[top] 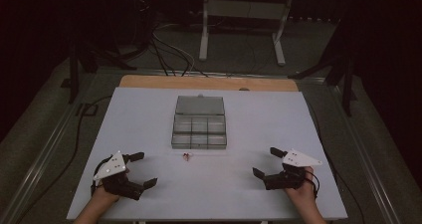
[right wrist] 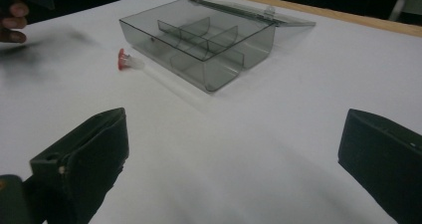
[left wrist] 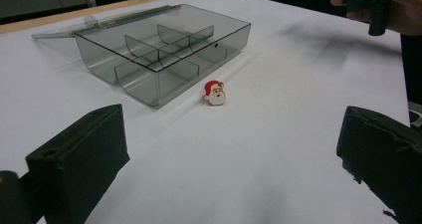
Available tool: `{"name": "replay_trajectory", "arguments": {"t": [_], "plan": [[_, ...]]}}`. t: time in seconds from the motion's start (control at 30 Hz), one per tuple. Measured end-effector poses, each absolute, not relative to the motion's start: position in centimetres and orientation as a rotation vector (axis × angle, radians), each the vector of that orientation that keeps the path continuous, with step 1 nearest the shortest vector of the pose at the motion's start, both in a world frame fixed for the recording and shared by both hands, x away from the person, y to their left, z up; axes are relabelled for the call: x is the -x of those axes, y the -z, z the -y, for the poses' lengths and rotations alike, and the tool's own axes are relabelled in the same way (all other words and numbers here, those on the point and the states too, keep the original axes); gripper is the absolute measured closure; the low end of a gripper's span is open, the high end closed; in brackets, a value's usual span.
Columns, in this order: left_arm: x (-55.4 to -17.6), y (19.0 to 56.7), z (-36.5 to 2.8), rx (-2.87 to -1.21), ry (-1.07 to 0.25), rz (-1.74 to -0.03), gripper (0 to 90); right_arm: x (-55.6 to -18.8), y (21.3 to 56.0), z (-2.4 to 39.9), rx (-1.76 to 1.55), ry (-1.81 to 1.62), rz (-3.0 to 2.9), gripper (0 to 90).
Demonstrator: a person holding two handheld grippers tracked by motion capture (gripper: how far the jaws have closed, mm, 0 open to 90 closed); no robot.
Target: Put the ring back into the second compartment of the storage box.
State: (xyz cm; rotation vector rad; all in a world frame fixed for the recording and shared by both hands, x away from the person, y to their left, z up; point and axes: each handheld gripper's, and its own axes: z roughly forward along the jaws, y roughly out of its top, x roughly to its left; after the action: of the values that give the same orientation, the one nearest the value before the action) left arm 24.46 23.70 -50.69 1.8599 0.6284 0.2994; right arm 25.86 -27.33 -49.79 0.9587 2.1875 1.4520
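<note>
A clear grey compartment box (top: 199,132) lies on the white table (top: 149,114) with its lid (top: 200,105) folded back flat behind it. The box (left wrist: 164,55) has several empty cells. A small Santa figure (top: 187,156) rests on the table just in front of the box; its red hat and white beard face the left gripper view (left wrist: 215,93), and it lies off the box's corner in the right gripper view (right wrist: 125,59). My left gripper (top: 141,170) rests open at the near left, nothing between its jaws. My right gripper (top: 265,163) rests open at the near right, also holding nothing.
A wooden strip (top: 209,82) borders the table's far edge. Beyond it are cables (top: 169,55) on the floor and a white metal stand (top: 244,15). Wide bare table lies on both sides of the box (right wrist: 209,40) and between the grippers.
</note>
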Motion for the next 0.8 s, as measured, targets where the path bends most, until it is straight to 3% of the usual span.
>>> {"name": "replay_trajectory", "arguments": {"t": [0.8], "plan": [[-24.56, 50.8, -23.64, -1.872, -0.297, -0.63, 0.8, -25.9, 49.46, 27.16, -0.953, -1.471, -2.189, 0.0]]}}
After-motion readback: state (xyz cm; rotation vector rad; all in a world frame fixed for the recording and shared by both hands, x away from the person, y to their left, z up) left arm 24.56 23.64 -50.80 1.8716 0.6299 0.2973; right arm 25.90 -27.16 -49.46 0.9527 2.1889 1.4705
